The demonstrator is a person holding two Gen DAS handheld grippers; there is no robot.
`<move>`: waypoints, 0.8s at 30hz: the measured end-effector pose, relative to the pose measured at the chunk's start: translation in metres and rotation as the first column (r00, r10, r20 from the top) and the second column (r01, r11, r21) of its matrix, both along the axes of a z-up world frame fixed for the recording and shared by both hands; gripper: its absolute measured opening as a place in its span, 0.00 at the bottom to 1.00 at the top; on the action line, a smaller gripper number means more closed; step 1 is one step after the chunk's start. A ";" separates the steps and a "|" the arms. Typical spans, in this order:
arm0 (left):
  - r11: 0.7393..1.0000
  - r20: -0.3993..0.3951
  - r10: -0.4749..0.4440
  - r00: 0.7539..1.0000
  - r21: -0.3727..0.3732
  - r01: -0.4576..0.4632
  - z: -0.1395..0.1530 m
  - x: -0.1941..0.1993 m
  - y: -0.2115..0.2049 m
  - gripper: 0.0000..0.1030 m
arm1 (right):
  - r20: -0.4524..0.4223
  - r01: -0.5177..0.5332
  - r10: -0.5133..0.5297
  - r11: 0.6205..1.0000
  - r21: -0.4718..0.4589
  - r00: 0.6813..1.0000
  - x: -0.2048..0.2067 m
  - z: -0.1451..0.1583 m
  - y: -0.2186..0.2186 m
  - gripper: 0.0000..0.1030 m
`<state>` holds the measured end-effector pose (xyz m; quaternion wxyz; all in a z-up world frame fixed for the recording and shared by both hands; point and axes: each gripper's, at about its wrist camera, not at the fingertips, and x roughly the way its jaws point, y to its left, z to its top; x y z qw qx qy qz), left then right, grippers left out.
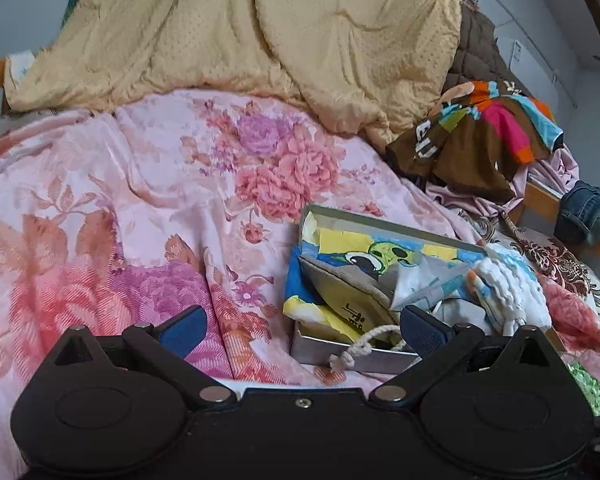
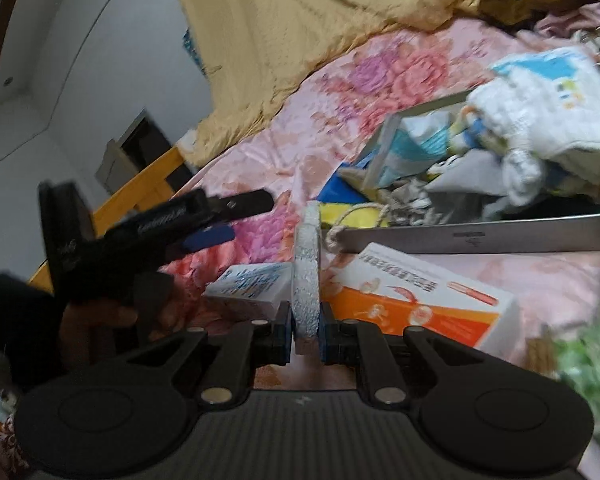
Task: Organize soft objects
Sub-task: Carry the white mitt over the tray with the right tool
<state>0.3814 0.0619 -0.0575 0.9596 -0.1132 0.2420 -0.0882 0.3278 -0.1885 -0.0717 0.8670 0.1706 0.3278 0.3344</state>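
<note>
My left gripper (image 1: pixel 302 332) stands open over the pink floral bedspread (image 1: pixel 140 184), with nothing between its blue pads. Just to its right lies a shallow grey box (image 1: pixel 324 354) holding soft things: a cartoon-print cloth (image 1: pixel 376 254), a grey pouch (image 1: pixel 340 284) with a cord, and a white knitted piece (image 1: pixel 508 288). My right gripper (image 2: pixel 305 336) is shut on a thin white textured piece (image 2: pixel 308 272), seen edge-on and upright, just short of the grey box (image 2: pixel 480 236). The left gripper (image 2: pixel 244 218), held by a hand, shows at the left of the right wrist view.
A yellow blanket (image 1: pixel 240 28) is heaped at the back of the bed. A brown multicoloured garment (image 1: pixel 480 132) and jeans (image 1: pixel 584 208) lie at the right. An orange-and-white carton (image 2: pixel 420 300), a blue-and-white carton (image 2: pixel 252 284) and something green (image 2: pixel 588 340) lie in front of the box. A wooden bed rail (image 2: pixel 140 192) runs along the left.
</note>
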 end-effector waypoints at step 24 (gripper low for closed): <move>0.995 -0.058 -0.045 0.997 -0.090 0.040 0.023 0.092 0.057 0.99 | 0.087 -0.350 0.406 0.863 -0.364 0.910 0.072 0.035 0.083 0.14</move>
